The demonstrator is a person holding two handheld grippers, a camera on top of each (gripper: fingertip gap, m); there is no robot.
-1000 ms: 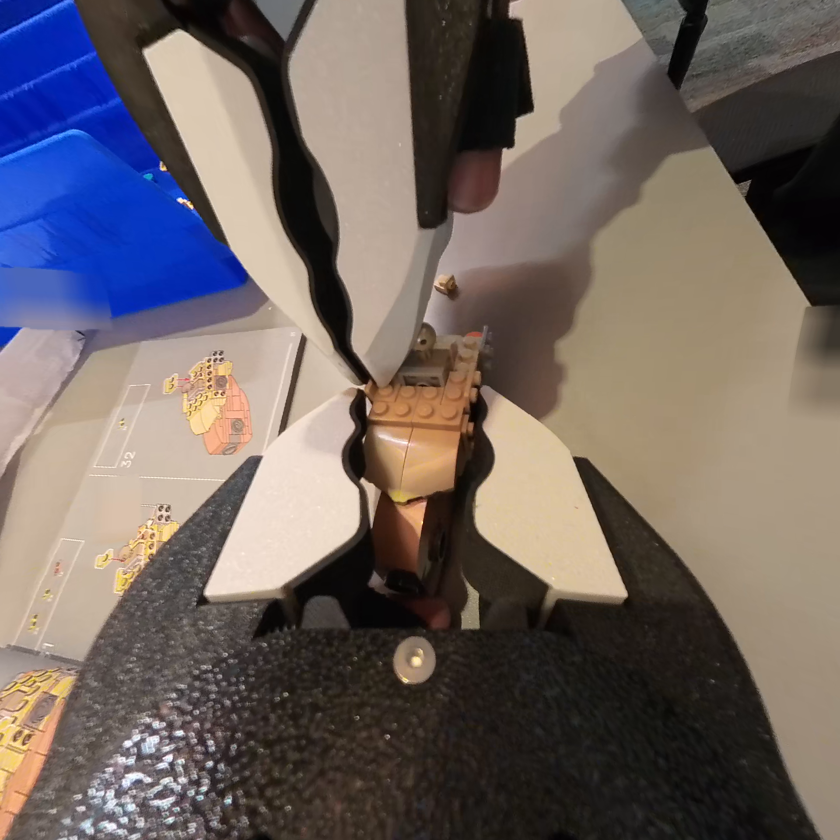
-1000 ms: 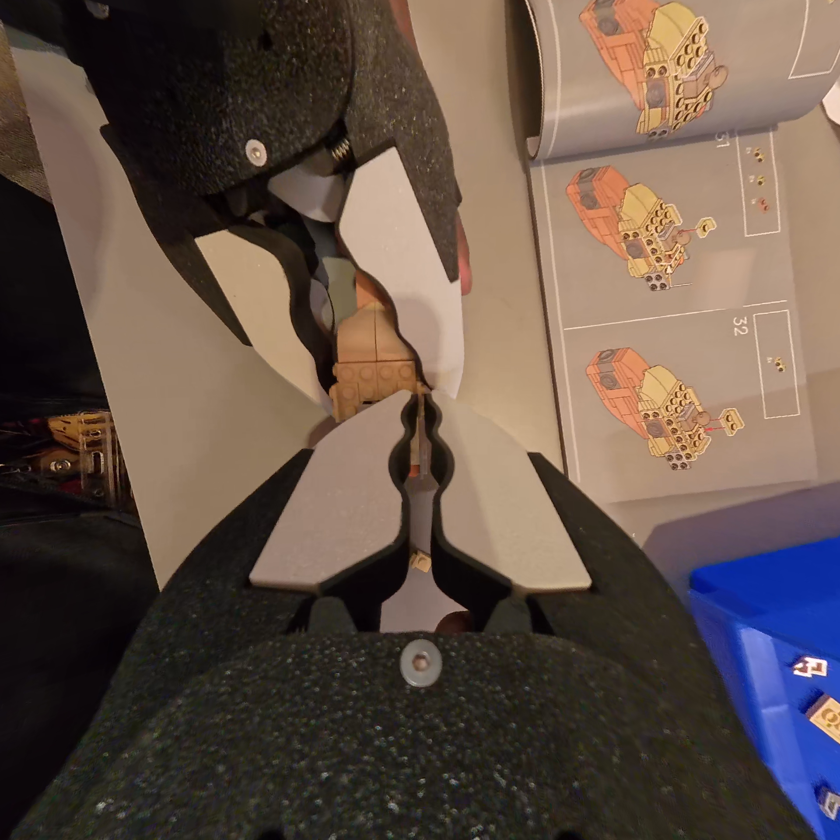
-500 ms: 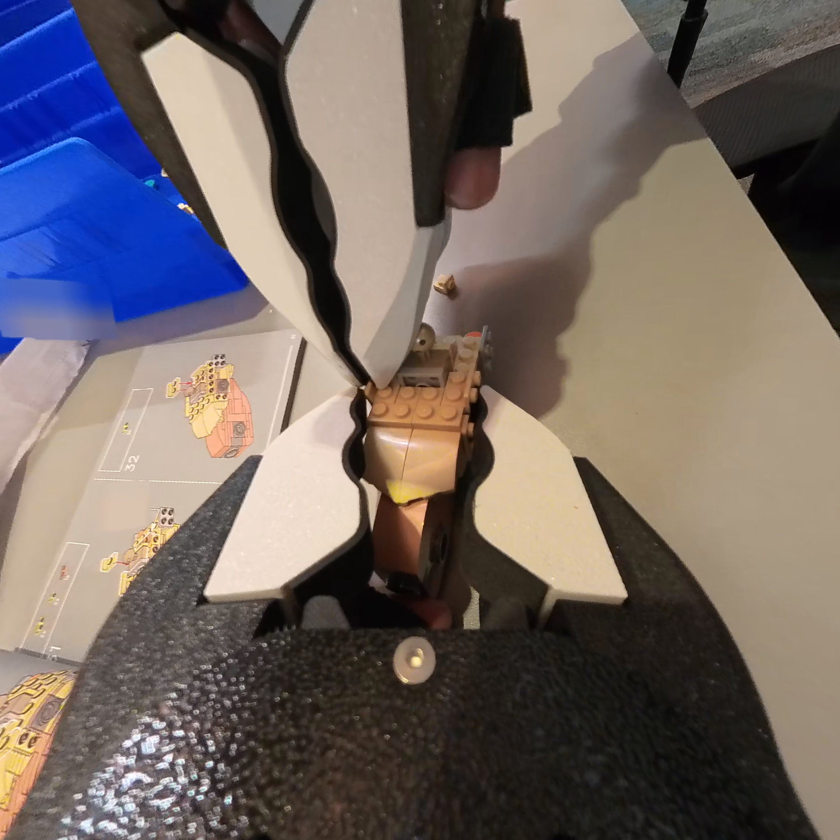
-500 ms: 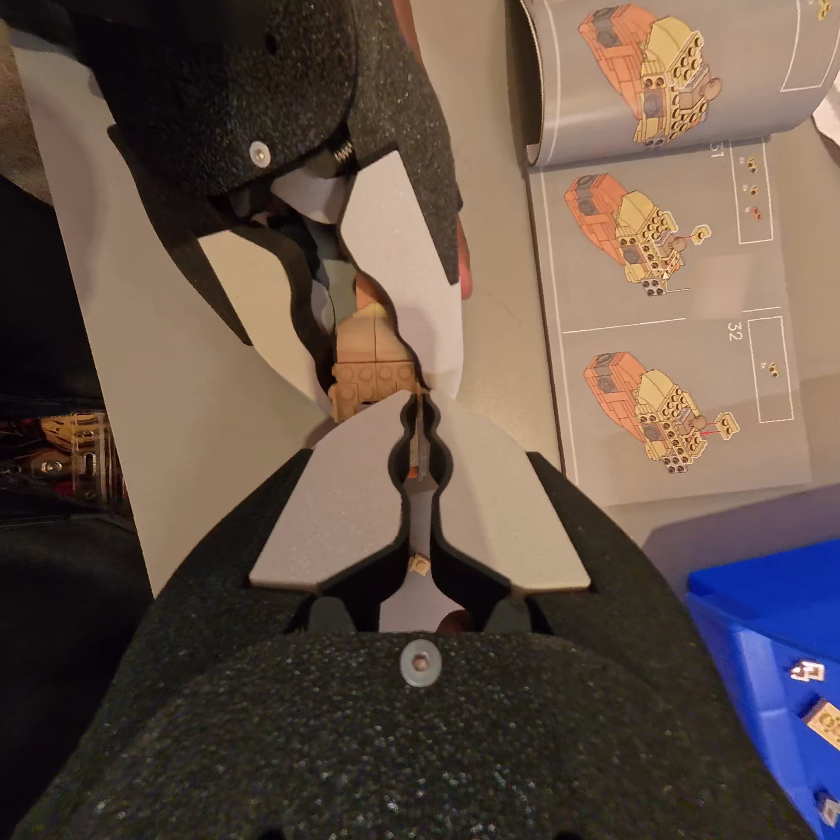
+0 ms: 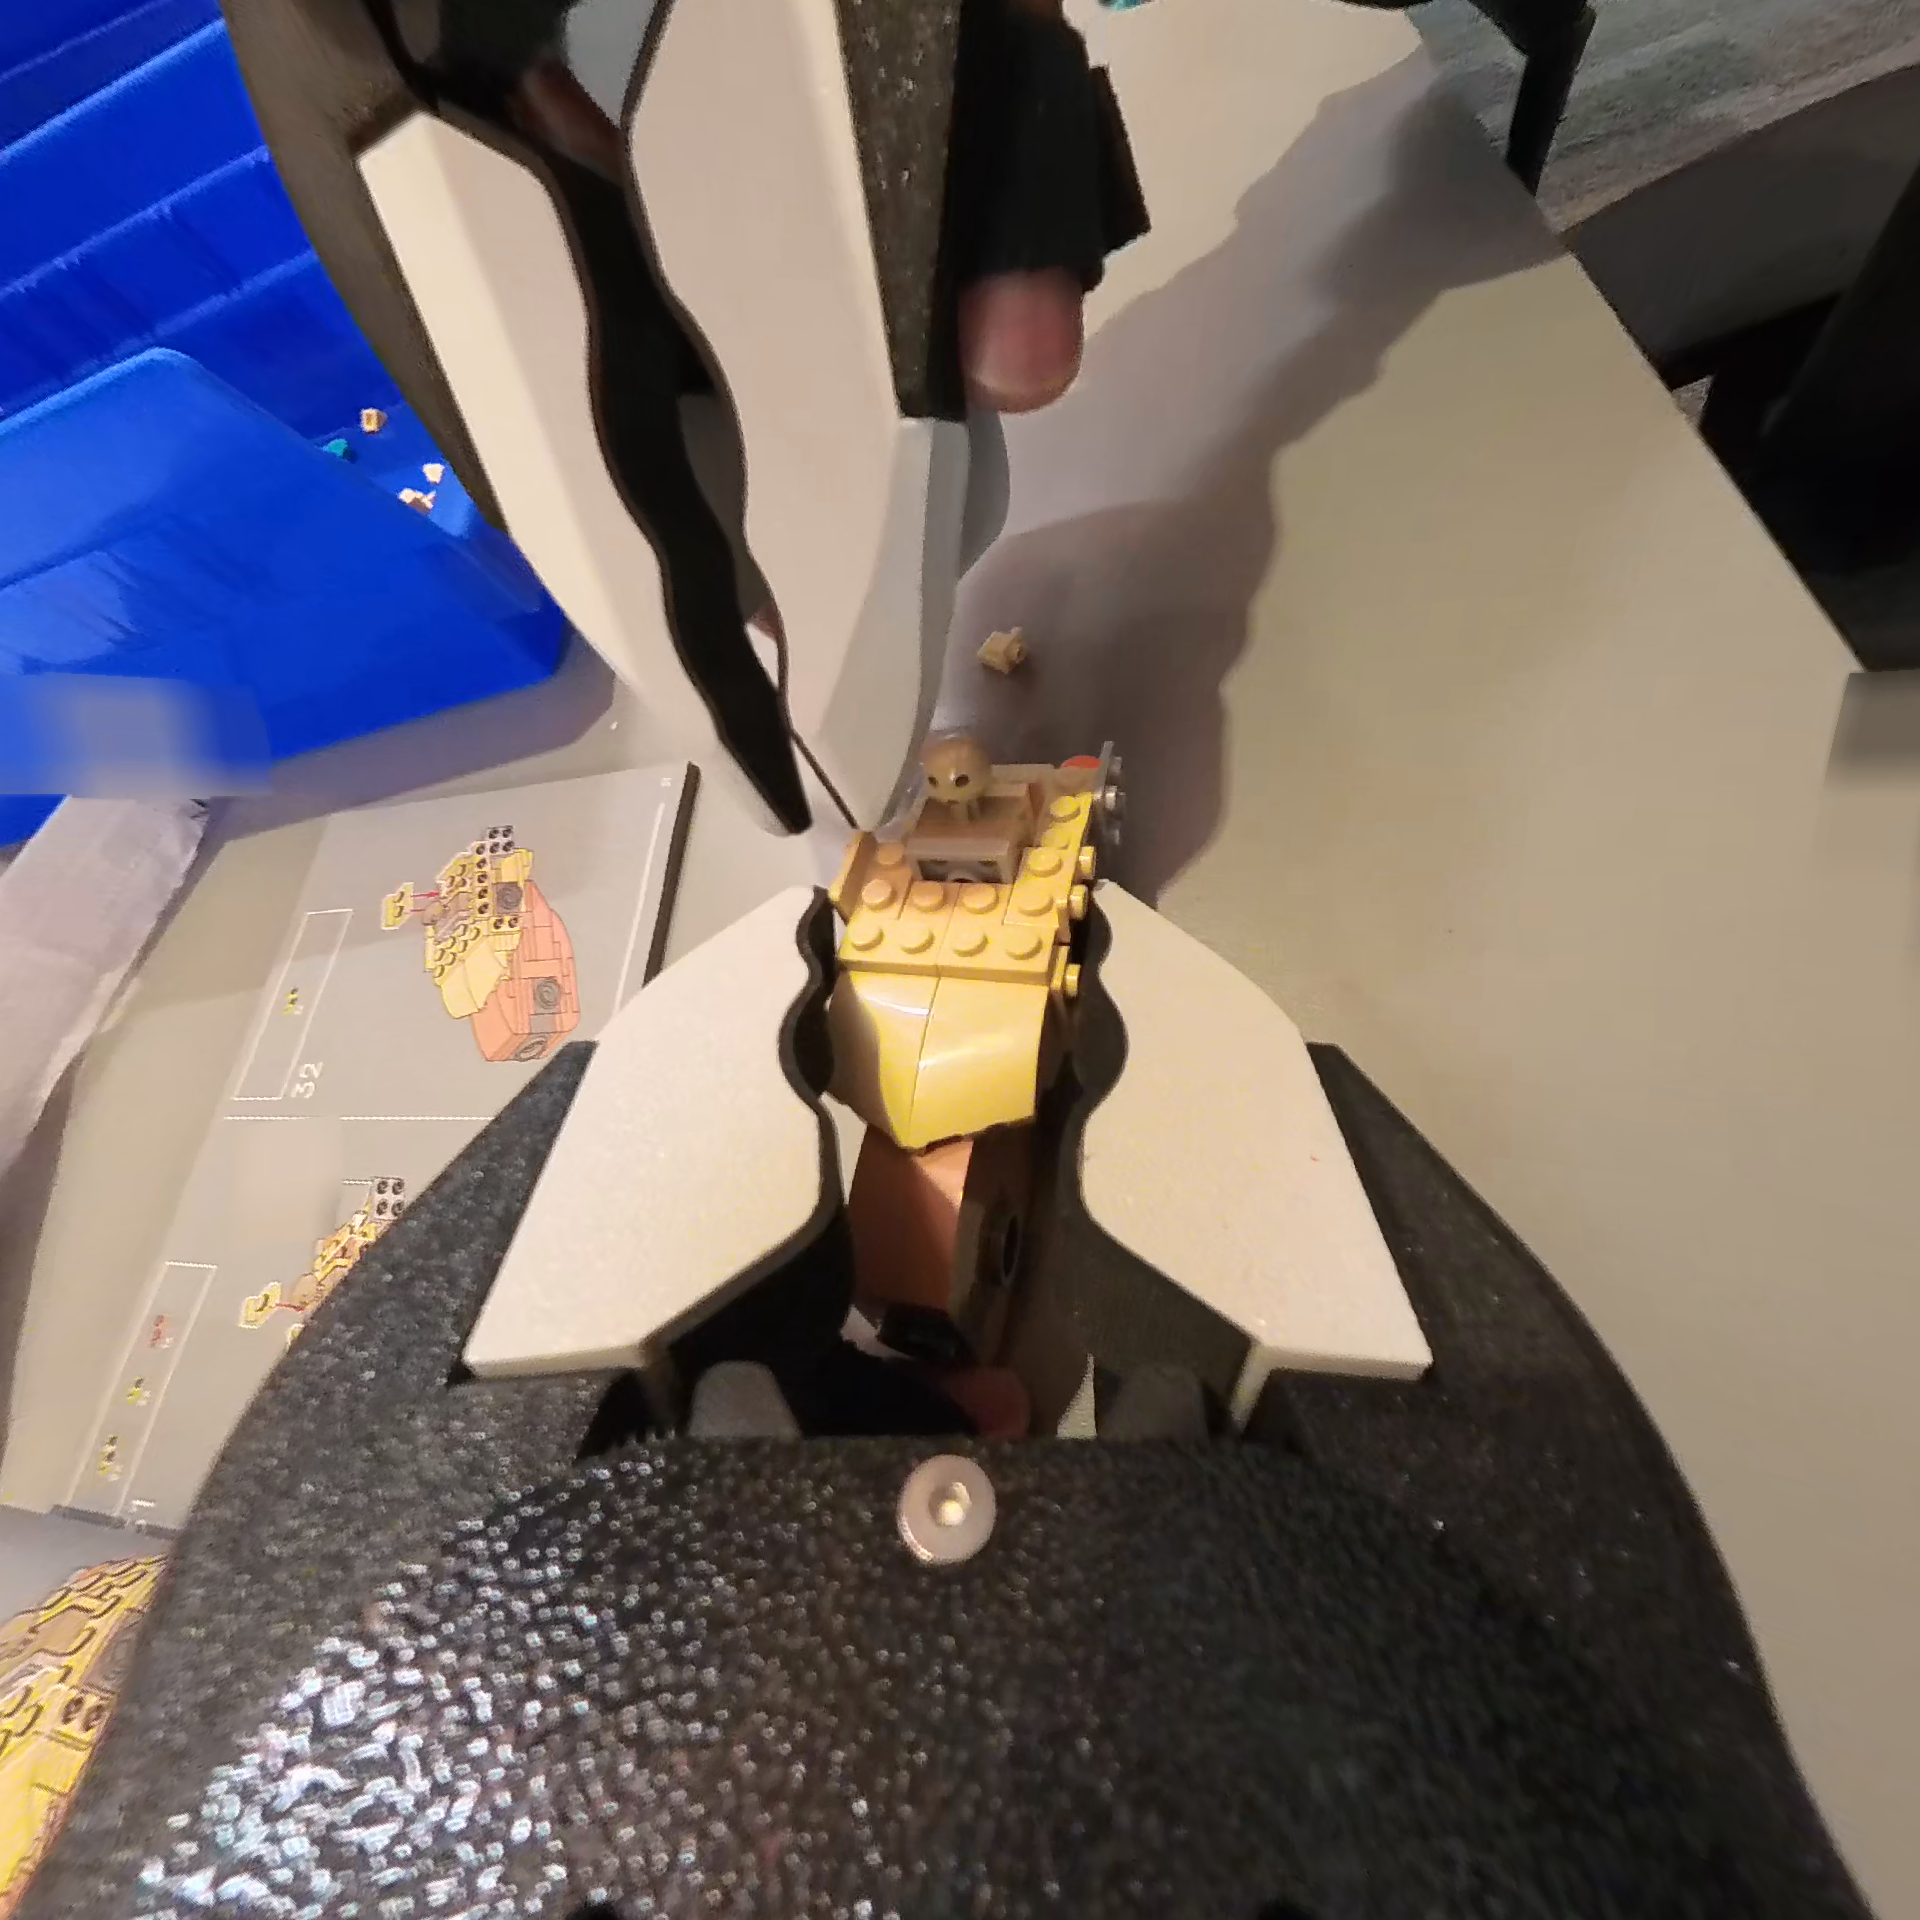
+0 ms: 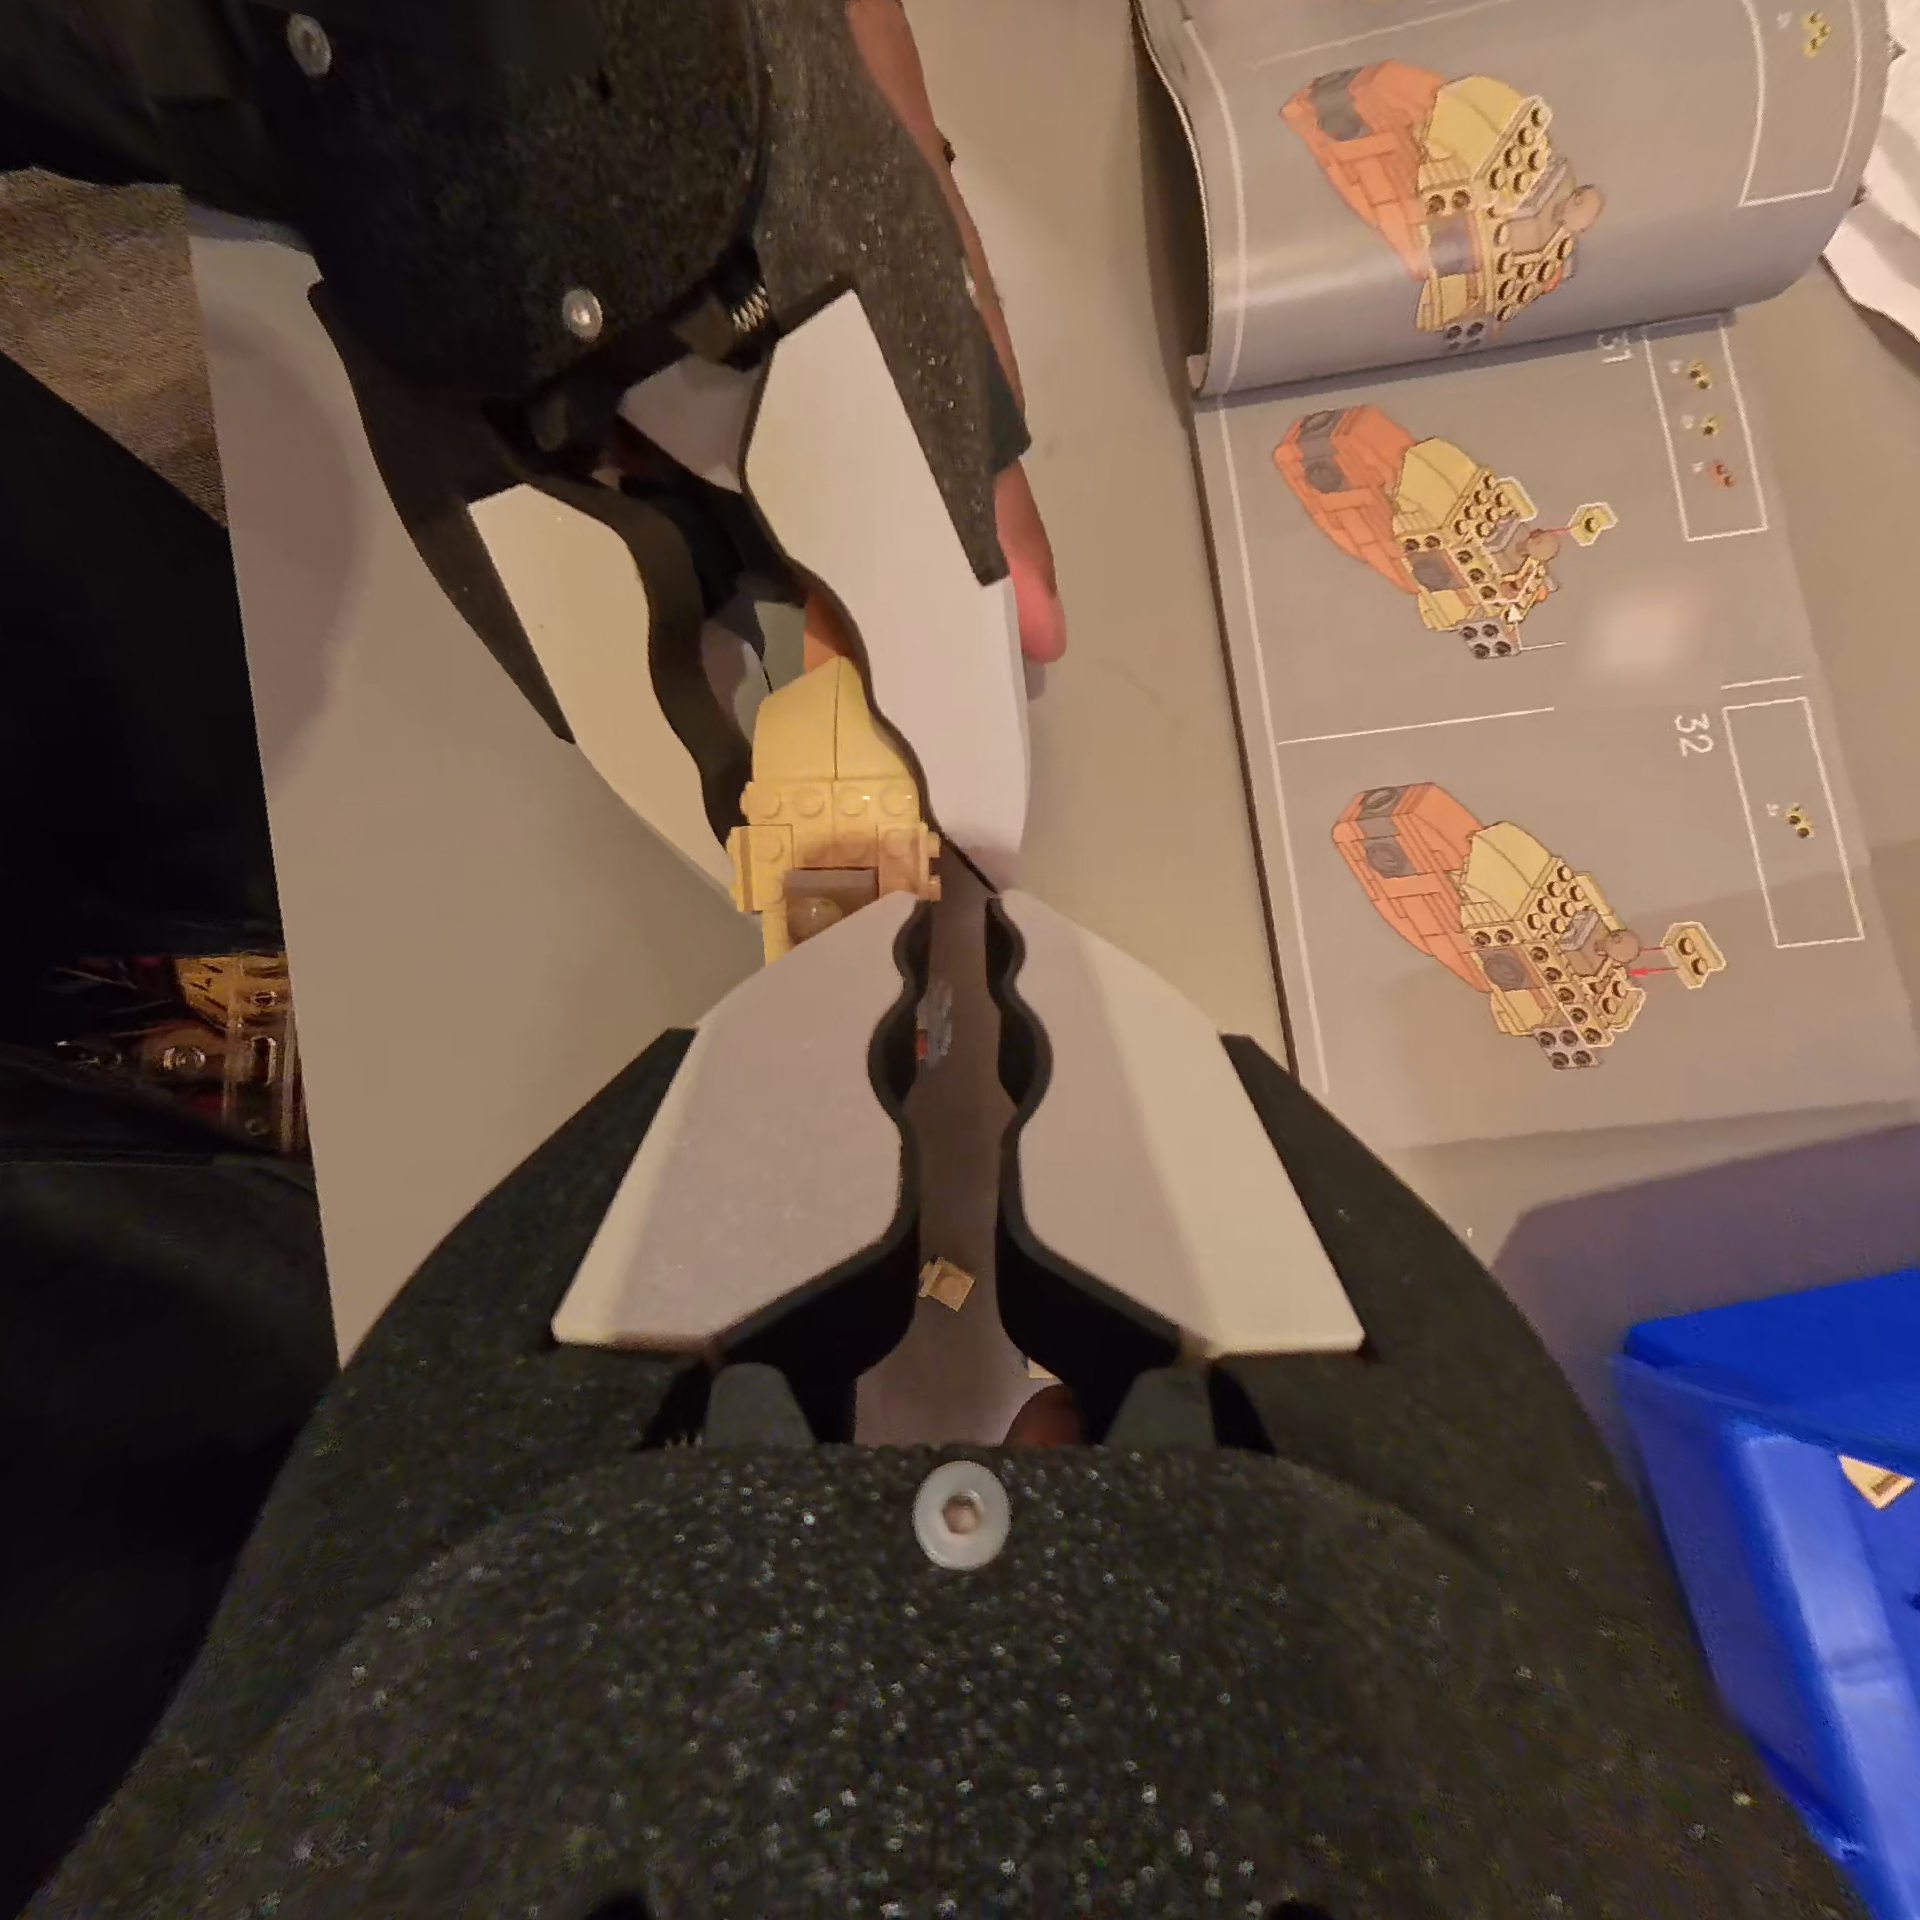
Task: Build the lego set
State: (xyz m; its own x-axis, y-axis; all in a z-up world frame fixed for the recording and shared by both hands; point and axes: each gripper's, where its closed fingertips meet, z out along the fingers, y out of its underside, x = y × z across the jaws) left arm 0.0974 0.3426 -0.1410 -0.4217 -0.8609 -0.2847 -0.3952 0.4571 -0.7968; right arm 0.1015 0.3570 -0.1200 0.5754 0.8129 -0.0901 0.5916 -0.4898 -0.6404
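Note:
My left gripper [image 5: 961, 899] is shut on the lego model [image 5: 956, 1029], a tan studded front on a brown body, and holds it above the table. A small round tan head [image 5: 954, 771] sits on top of the model's far end. My right gripper [image 5: 821, 810] comes down from above with its tips just left of that end. In the right wrist view the right gripper [image 6: 961, 904] is narrowly open and holds nothing. The model [image 6: 831, 821] sits just beyond it in the left gripper [image 6: 862, 852].
A loose tan piece [image 5: 1003, 651] lies on the grey table [image 5: 1455, 935]; it also shows in the right wrist view [image 6: 945, 1283]. The open instruction booklet [image 6: 1507, 779] lies beside a blue bin [image 6: 1787, 1507] with small parts. The table edge runs along the right in the left wrist view. The grippers are tip to tip, or close to it.
My right gripper has opened a little and drawn slightly back from the model's far end, so the round head shows fully. The left gripper still holds the model.

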